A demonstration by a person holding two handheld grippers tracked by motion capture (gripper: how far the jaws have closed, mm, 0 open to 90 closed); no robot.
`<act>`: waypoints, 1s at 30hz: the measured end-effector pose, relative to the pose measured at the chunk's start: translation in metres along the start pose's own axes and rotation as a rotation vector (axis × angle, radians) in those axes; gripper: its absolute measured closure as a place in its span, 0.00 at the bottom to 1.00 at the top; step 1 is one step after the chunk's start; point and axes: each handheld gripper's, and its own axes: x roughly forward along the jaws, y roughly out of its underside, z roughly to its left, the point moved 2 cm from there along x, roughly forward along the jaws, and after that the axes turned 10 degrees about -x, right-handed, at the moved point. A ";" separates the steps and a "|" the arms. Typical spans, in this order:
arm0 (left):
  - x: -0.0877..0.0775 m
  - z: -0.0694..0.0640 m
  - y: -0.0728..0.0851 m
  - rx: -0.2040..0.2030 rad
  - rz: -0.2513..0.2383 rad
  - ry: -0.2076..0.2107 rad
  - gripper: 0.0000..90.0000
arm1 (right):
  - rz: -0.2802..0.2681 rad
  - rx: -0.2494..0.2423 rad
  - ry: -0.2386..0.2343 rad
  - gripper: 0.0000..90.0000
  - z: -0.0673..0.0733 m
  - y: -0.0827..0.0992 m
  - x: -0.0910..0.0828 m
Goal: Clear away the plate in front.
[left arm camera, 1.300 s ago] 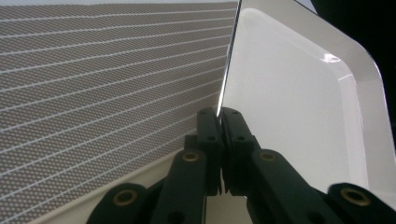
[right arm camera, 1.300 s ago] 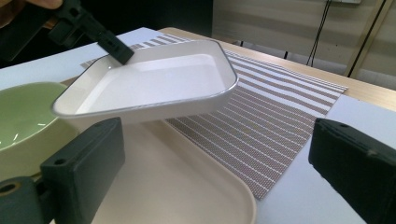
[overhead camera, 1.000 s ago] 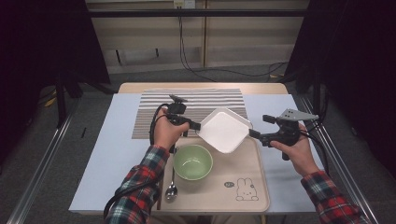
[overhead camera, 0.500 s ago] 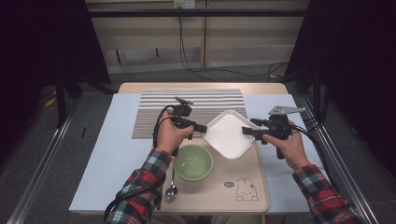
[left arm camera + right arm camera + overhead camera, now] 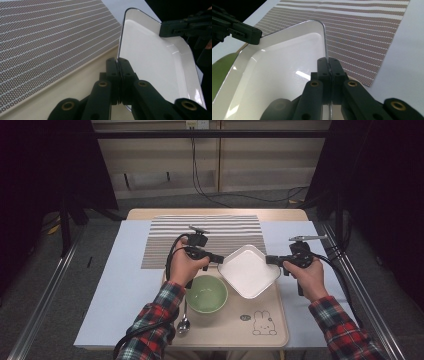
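Now my left gripper [image 5: 219, 258] is clamped on the left rim of the white square plate [image 5: 248, 271], its jaws pressed tight together with the thin edge between them. Across from it my right gripper [image 5: 270, 259] has just been closing, and its jaws now pinch the plate's right rim (the edge runs straight up between the pads in the right gripper view). The plate hangs between both grippers, turned corner-on, over the beige tray [image 5: 235, 327]. Just beside it on the tray sits the green bowl [image 5: 206, 293], with a spoon [image 5: 183, 324] at the tray's left edge. Behind lies the striped mat [image 5: 210, 227].
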 end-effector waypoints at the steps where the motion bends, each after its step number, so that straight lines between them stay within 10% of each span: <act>1: 0.000 0.000 0.000 -0.001 -0.001 0.000 0.98 | -0.003 0.009 -0.001 1.00 0.001 0.001 -0.001; 30: -0.029 0.037 0.005 0.018 -0.197 -0.162 0.28 | -0.084 0.181 0.283 1.00 0.027 0.037 -0.017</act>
